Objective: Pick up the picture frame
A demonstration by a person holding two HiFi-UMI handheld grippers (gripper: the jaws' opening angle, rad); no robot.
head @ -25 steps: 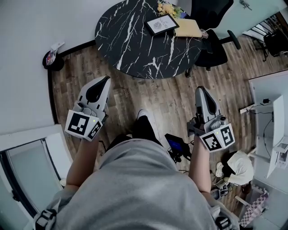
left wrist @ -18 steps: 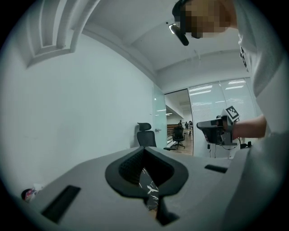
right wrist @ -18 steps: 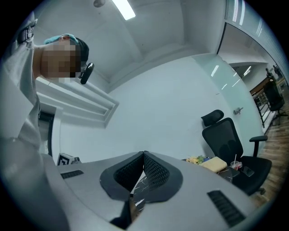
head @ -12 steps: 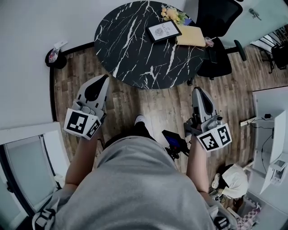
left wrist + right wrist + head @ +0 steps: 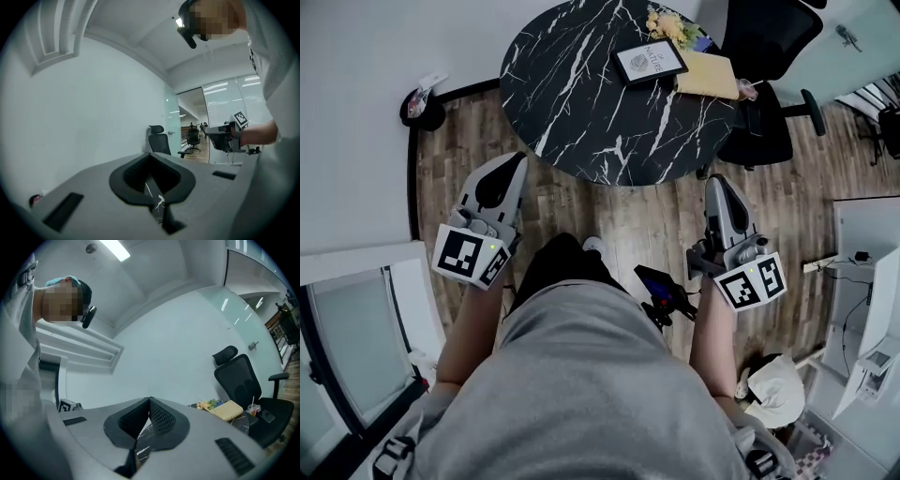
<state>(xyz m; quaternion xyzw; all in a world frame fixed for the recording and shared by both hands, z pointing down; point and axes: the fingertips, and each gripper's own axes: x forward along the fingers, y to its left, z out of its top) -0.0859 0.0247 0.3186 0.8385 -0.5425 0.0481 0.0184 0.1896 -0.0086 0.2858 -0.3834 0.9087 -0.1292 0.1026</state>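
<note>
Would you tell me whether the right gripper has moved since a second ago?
Yes, the right gripper has moved closer to the round table's near edge.

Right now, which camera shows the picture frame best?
The head view: the picture frame sits with its front fully visible, on the far side of the marble table. The left gripper view shows only a sliver of that table. The right gripper view shows the yellow pad beside it, not the frame.

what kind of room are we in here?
Probably an office meeting corner or lounge: a round marble-look table, a black office chair beside it, and a glass partition along the hallway.
</note>
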